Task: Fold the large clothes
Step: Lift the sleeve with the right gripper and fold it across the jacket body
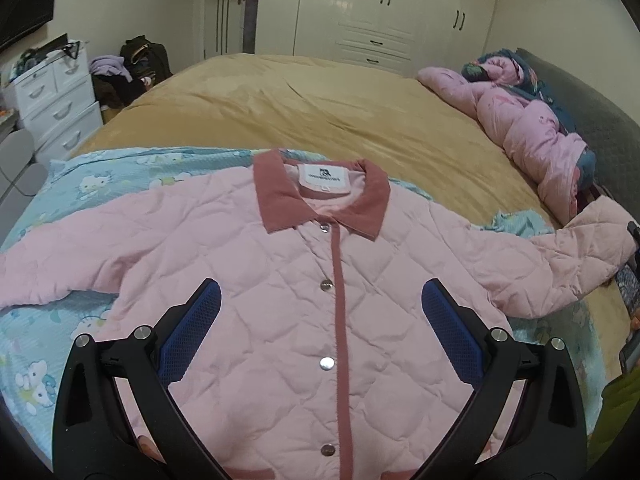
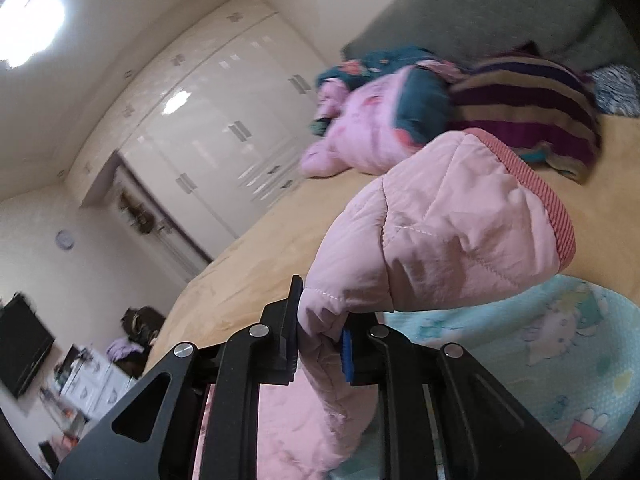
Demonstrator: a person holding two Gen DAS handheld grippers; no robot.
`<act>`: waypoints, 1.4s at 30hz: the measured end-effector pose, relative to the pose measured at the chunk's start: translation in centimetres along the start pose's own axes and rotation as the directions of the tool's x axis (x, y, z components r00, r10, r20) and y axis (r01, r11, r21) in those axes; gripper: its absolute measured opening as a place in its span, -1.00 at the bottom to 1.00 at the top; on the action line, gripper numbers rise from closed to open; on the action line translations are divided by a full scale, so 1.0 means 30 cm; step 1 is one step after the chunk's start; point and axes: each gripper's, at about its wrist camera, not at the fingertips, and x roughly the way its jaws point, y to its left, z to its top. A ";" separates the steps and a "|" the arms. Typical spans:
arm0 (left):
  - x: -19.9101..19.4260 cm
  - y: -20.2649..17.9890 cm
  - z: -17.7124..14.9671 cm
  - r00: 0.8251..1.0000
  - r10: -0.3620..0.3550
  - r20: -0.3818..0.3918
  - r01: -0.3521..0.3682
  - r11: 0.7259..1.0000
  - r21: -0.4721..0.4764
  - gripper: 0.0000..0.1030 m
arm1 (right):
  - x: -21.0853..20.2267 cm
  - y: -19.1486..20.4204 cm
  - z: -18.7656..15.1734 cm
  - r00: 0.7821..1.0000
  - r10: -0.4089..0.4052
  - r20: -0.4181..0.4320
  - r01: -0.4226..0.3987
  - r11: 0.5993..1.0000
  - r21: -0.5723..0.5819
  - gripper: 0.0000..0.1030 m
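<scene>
On tan bed (image 1: 320, 112), left tool (image 1: 320, 312) open; right tool (image 2: 320, 344) grips jacket sleeve (image 2: 440, 232) (wardrobe (image 1: 380, 8) behind).

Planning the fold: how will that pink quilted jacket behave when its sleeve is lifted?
Probably floppy: the sleeve droops around the right gripper pinching it. Likely light, since the jacket looks puffy. Its smooth fabric may slip.

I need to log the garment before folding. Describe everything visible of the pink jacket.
The pink jacket is quilted in diamonds, with a darker rose collar, placket and ribbed cuff, and metal snaps fastened. It lies front-up on the blue cartoon sheet, one sleeve spread flat. The right gripper is shut on the other sleeve, lifted.
</scene>
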 end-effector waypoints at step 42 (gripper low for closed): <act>0.205 0.512 -0.022 0.999 -0.008 0.046 0.021 0.951 -0.309 0.83 | 0.440 0.871 -0.854 0.873 0.114 -0.475 -0.328 0.857 -0.397 -0.71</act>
